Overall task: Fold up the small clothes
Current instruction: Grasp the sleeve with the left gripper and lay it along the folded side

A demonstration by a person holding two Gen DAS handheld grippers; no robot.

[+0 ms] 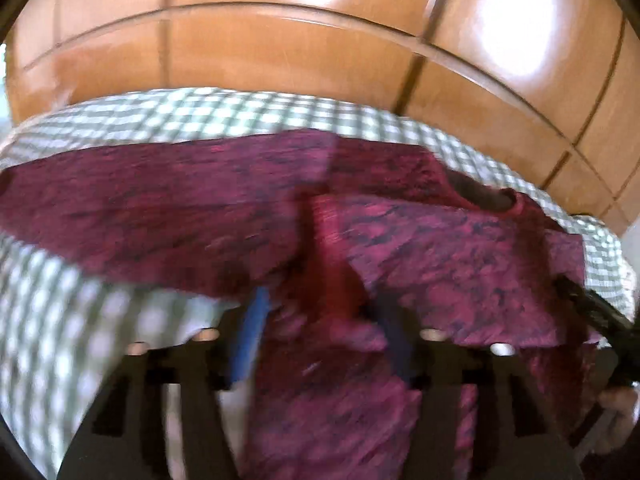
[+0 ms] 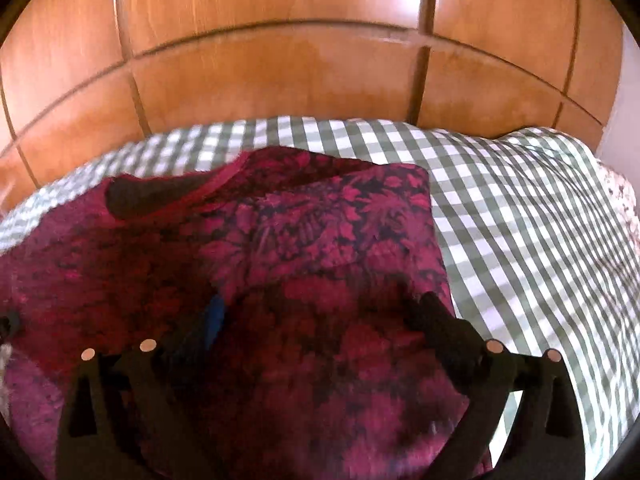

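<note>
A magenta patterned top (image 2: 304, 248) lies on a green-and-white checked bedcover (image 2: 520, 216) before wooden wardrobe doors (image 2: 280, 80), with both the left gripper (image 1: 320, 312) and right gripper (image 2: 320, 316) spread open over it, gripping nothing

The small garment (image 2: 304, 240), magenta with a dark leaf pattern and a round neckline, lies partly folded and flat on the green-and-white checked cover (image 2: 520, 216), one fold crossing its middle.
</note>
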